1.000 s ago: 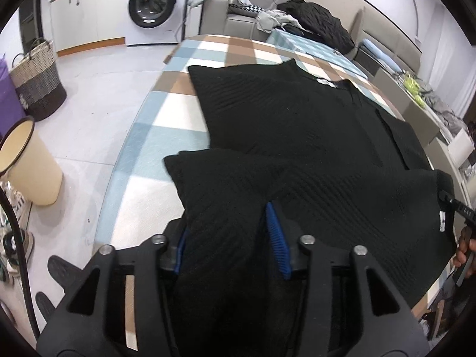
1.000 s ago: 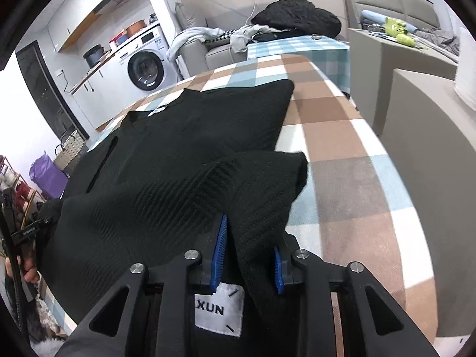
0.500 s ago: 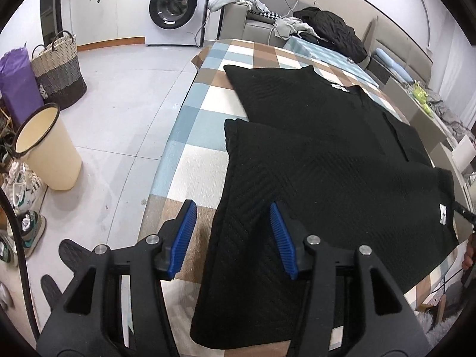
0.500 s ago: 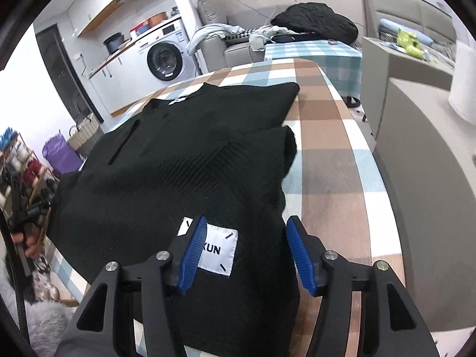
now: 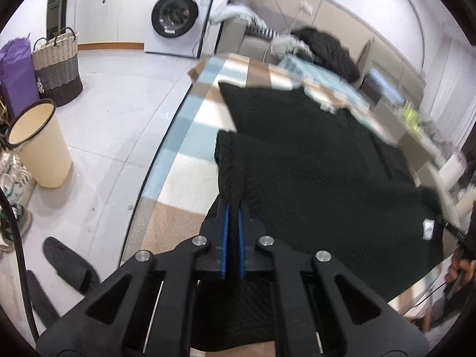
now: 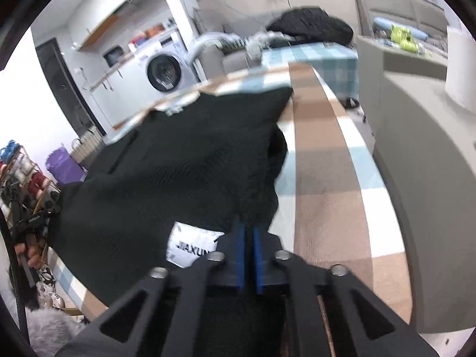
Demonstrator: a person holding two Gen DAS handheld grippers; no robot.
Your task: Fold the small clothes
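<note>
Grippers, my left gripper (image 5: 233,208) and right gripper (image 6: 249,227), just pinched the black top (image 5: 312,178) near its white label (image 6: 193,247); thin grips could slip.

My left tool (image 5: 233,208): matte black frame with triangular cut-outs, four silver screw heads, blue ribbed pads. My right tool (image 6: 248,227): same black frame, silver screws, blue pads. Black cable beside each.
</note>
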